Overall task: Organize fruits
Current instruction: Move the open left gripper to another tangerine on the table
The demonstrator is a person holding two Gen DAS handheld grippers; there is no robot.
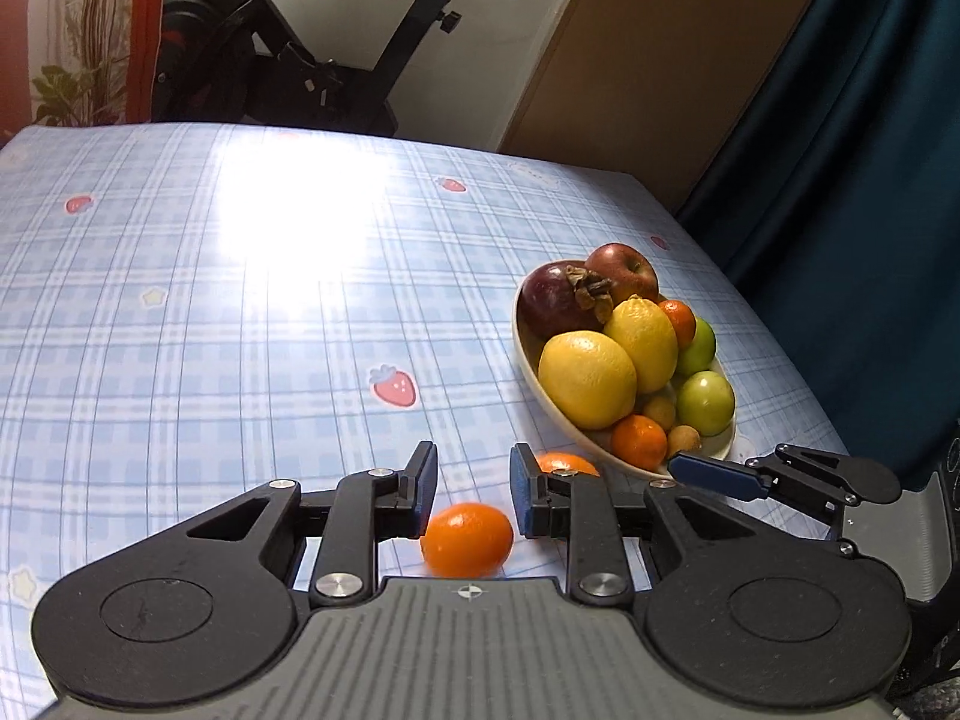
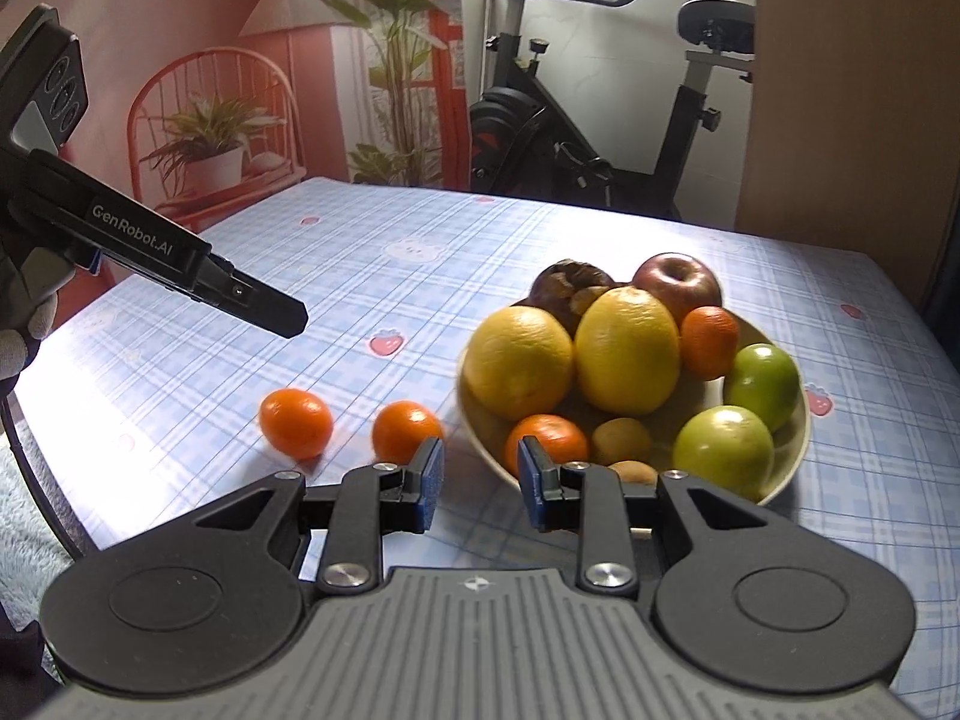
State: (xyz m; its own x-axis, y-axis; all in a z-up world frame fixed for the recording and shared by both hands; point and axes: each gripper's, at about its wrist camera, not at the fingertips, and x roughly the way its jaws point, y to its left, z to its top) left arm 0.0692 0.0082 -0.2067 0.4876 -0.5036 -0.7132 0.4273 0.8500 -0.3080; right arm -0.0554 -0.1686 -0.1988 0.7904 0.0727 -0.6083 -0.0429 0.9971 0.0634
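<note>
Two tangerines lie loose on the checked tablecloth (image 1: 180, 300). One tangerine (image 1: 467, 540) (image 2: 297, 423) sits low between my left gripper's (image 1: 471, 492) fingers; the pads stand just clear of it, so that gripper is open. From the right wrist view, the left gripper (image 2: 288, 318) hovers above this fruit. The second tangerine (image 1: 567, 463) (image 2: 407, 432) rests beside the cream bowl (image 1: 528, 360) (image 2: 792, 456), which holds yellow citrus, a red apple, green fruits and more tangerines. My right gripper (image 2: 480, 480) hangs before the bowl's near rim, jaws drawn close with nothing between them.
A black exercise bike (image 2: 600, 138) stands beyond the table's far edge. A wooden panel (image 1: 660, 60) and a dark blue curtain (image 1: 852, 180) rise to the right of the table. The cloth's left half (image 1: 180, 300) is bare.
</note>
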